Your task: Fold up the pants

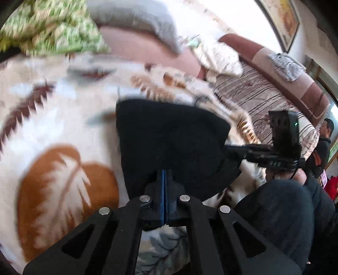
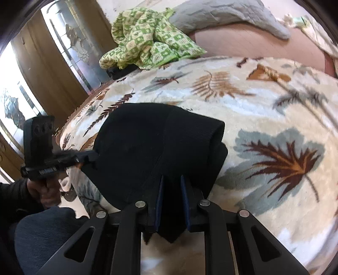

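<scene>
We are holding the left gripper [image 1: 165, 175] with its blue-lined jaws pressed flat together, pinching the near edge of the black pants [image 1: 169, 143], which are lying bunched just ahead of its tips. Our right gripper [image 2: 171, 182] is standing narrow, its two pads closing on a thick fold of the same pants (the cloth is filling the gap between them and hanging down below the jaws). Ahead of both tools the pants are spreading out as a folded black mass on the leaf-patterned blanket [image 2: 264, 101]. In the right wrist view, the left gripper is reaching in from the left and touching the far side of the pants, with our hand [image 2: 45, 190] gripping its handle. Farther beyond the tools, a green checked cloth [image 2: 147, 40] is lying crumpled beside a grey pillow [image 2: 228, 14]. To the right of the left gripper, well apart, a striped sofa [image 1: 264, 93] is curving away, and a person [image 1: 323, 143] is standing past it.
</scene>
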A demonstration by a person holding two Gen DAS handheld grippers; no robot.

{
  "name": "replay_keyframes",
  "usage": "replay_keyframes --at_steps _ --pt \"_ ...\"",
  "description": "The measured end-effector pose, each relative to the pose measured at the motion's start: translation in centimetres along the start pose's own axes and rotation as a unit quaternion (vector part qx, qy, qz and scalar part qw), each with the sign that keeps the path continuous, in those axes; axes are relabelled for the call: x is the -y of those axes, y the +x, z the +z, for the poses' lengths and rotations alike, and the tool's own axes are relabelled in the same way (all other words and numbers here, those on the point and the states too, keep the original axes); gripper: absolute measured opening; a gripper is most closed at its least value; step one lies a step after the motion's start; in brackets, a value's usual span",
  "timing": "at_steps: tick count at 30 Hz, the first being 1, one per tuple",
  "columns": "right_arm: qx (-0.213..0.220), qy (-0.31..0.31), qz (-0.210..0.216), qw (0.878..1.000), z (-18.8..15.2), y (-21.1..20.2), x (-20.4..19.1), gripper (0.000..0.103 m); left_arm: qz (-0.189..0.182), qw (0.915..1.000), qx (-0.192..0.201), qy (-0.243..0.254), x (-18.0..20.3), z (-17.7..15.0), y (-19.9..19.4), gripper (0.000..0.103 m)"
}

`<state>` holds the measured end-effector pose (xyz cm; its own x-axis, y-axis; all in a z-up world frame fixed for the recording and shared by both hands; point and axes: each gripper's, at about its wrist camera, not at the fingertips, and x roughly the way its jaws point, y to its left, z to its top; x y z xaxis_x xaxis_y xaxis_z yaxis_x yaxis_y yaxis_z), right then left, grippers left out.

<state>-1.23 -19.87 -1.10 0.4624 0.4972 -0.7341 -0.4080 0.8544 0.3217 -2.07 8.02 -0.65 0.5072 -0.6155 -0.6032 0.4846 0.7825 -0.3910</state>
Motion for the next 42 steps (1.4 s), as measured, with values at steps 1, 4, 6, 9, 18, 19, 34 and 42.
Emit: replay_keyframes --at_steps 1,4,6,9,18,19,34,42 --pt "0.01 -0.014 -0.008 1.0 0.4 -0.8 -0.6 0.015 0.0 0.9998 0.018 0.006 0.1 0.8 -0.7 0.0" --pt "0.09 -0.031 -0.009 0.995 1.9 -3.2 -1.9 0.019 0.015 0.9977 0.065 0.014 -0.1 3.5 -2.1 0.001" --pt "0.135 -0.042 -0.007 0.99 3.2 -3.6 -2.6 0.021 0.034 0.9973 0.064 0.006 -1.1 5.2 -1.2 0.001" --pt "0.132 -0.052 -0.022 0.99 4.9 -1.4 -2.9 0.02 0.041 0.9985 0.033 -0.015 -2.8 6.7 2.1 0.001" --pt "0.046 0.028 -0.109 0.993 3.9 5.1 1.2 0.019 0.075 0.9952 -0.023 -0.059 -4.0 4.2 8.0 0.001" --pt "0.052 0.044 -0.097 0.993 3.8 4.9 1.6 0.02 0.076 0.9953 -0.022 -0.056 -3.9 4.2 7.9 0.001" --pt "0.007 -0.039 -0.005 0.999 1.1 1.3 -1.3 0.025 0.029 0.9988 -0.019 0.034 1.0 1.7 6.0 0.002" --pt "0.102 0.14 0.044 0.984 -0.8 -4.1 3.4 0.06 0.037 0.9956 0.06 -0.062 -2.3 4.5 0.2 0.053"
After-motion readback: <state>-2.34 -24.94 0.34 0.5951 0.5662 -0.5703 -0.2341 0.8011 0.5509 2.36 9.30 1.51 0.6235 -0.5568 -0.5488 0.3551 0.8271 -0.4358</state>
